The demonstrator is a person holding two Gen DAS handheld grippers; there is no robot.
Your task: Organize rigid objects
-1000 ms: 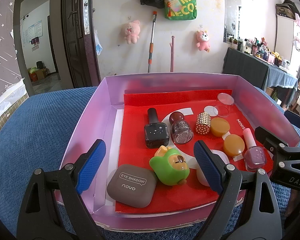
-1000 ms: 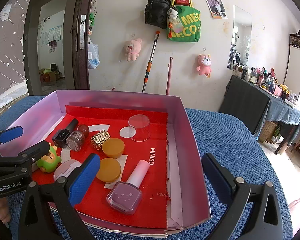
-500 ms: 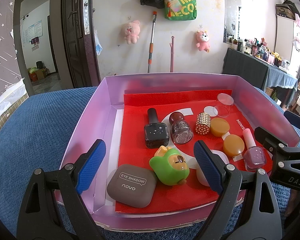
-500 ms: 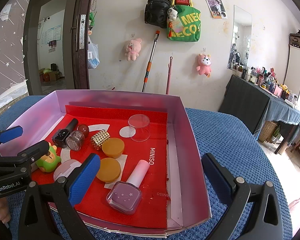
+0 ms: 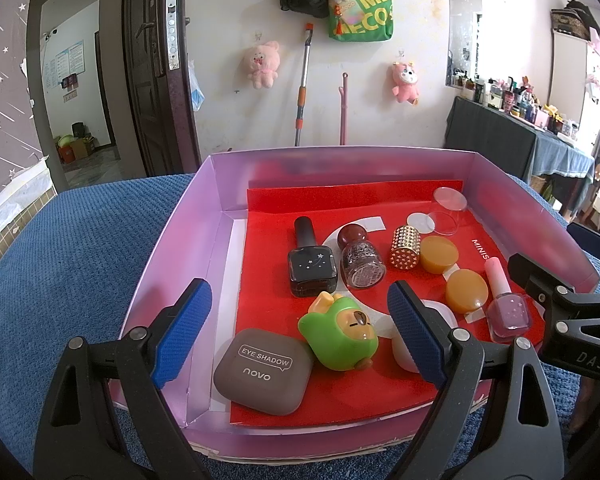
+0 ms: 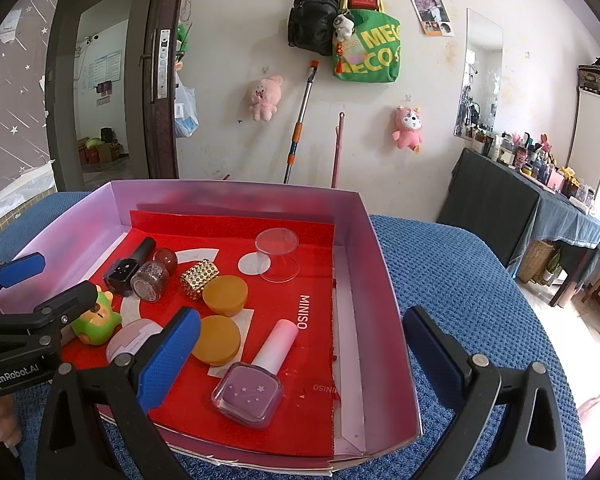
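Two grippers, left and right, jaws wide apart, holding nothing, above pink box of nail polish bottles, near eyeshadow compact.

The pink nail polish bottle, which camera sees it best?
The right wrist view: the pink nail polish bottle lies close and whole on the red liner, its cap and star print plain. In the left wrist view it is smaller, at the box's right side beside the other gripper.

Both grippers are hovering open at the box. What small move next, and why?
Probably lower the left gripper onto the green toy. It sits between the open blue pads, nearest the box's front edge, and nothing is held yet. The right gripper is open too.
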